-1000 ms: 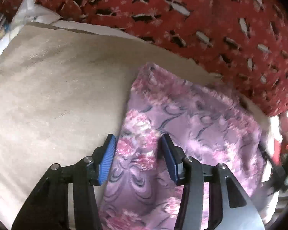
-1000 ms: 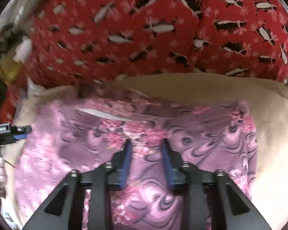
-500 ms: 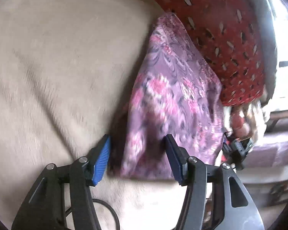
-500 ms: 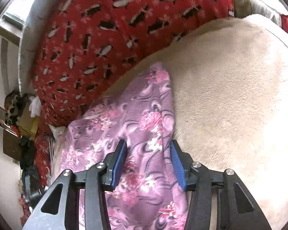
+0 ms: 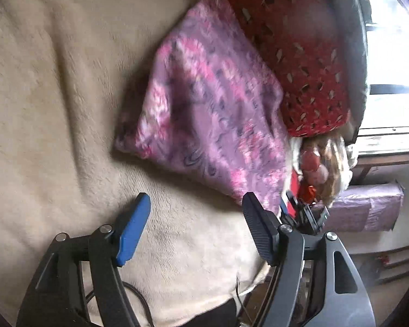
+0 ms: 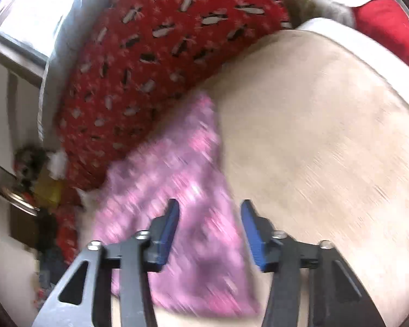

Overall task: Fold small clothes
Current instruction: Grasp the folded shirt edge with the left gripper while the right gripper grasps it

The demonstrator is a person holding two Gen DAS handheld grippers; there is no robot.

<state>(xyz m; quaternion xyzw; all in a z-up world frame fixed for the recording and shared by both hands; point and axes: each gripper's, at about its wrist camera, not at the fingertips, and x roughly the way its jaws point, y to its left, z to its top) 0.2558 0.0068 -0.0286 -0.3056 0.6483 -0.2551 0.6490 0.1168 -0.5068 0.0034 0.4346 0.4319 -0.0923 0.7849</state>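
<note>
A small purple and pink flowered garment (image 5: 210, 109) lies folded on a beige plush blanket (image 5: 54, 109), up against a red patterned pillow. My left gripper (image 5: 196, 226) is open and empty, over bare blanket just short of the garment's near edge. My right gripper (image 6: 210, 231) is open and empty, hovering above the garment (image 6: 177, 190), with its right finger over the garment's right edge. The right gripper also shows in the left wrist view (image 5: 305, 212) beyond the garment. Both views are blurred by motion.
The red pillow (image 5: 300, 54) with black and white marks runs along the garment's far side (image 6: 155, 60). Beyond the bed edge are a window, a doll (image 5: 321, 163), a purple wrapped box (image 5: 368, 212) and floor clutter (image 6: 41, 185). A black cable (image 5: 139, 302) lies near me.
Both grippers have pulled back from the garment and opened wider. The left one now sits over bare blanket. The garment lies folded smaller than a second ago.
</note>
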